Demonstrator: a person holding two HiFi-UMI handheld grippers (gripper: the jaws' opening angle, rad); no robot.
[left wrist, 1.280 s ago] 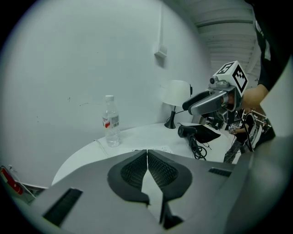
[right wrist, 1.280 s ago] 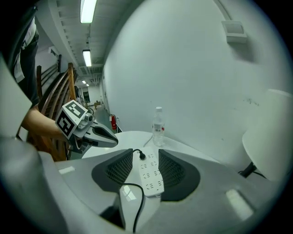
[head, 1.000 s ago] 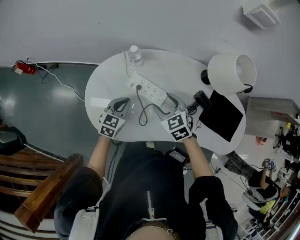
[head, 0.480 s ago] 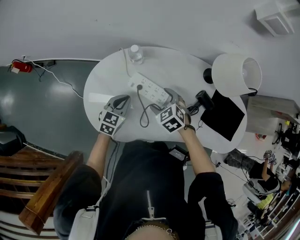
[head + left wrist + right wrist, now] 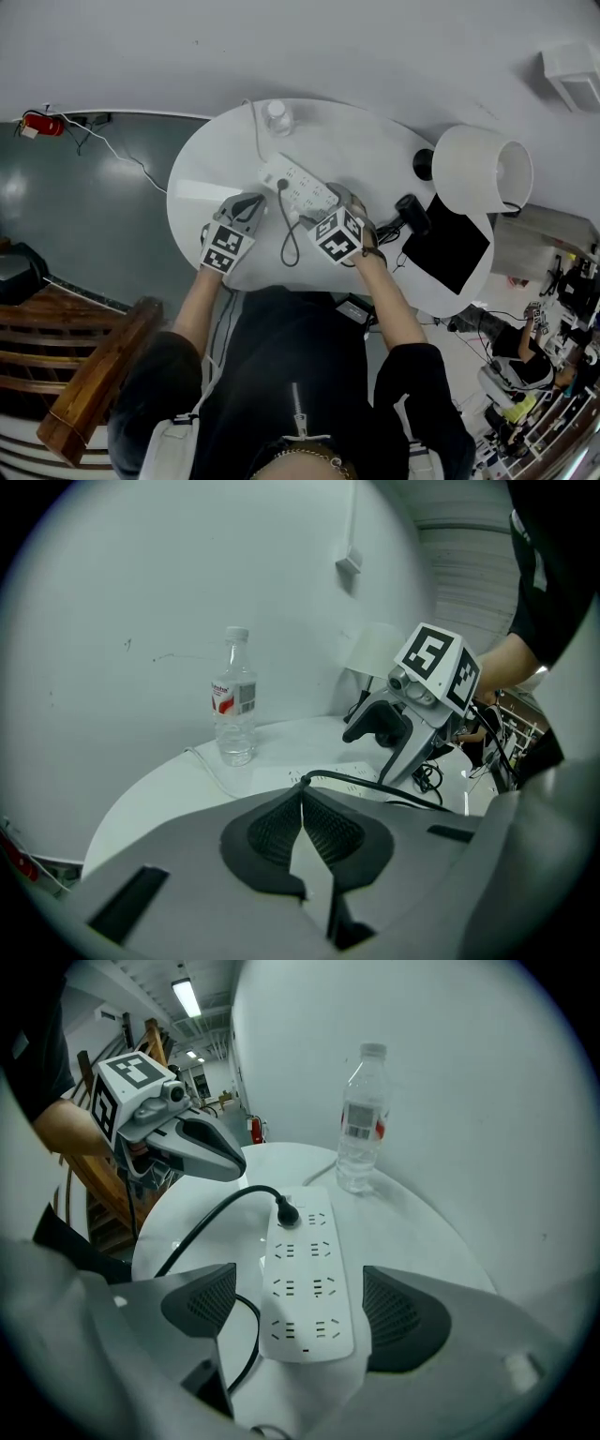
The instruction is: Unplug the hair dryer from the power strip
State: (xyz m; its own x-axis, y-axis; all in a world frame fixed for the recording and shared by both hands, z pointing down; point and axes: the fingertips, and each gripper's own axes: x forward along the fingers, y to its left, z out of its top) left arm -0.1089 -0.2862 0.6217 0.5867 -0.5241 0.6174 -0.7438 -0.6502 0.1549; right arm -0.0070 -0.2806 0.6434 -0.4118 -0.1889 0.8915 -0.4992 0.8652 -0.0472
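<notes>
A white power strip [image 5: 300,182] lies on the round white table [image 5: 206,169], with a black plug [image 5: 285,1211] in its far-end socket. The plug's black cable [image 5: 204,1229] loops toward the table's front edge. The black hair dryer [image 5: 410,208] lies to the right, beside the lamp. My right gripper [image 5: 305,1312] points steeply down over the strip's near end. Its jaws are opening, with the strip [image 5: 305,1279] between the pads, untouched. My left gripper [image 5: 302,794] is shut on nothing, left of the strip, and the cable [image 5: 375,785] passes just beyond its tips.
A clear water bottle [image 5: 277,114] stands at the table's far edge, behind the strip. A white lamp shade [image 5: 483,169] and a black pad [image 5: 447,244] fill the right side. A white lead [image 5: 255,131] runs off the table past the bottle.
My right gripper has dropped and tipped down over the strip's near end, its jaws spreading wide. The left gripper edged lower toward the strip, still shut.
</notes>
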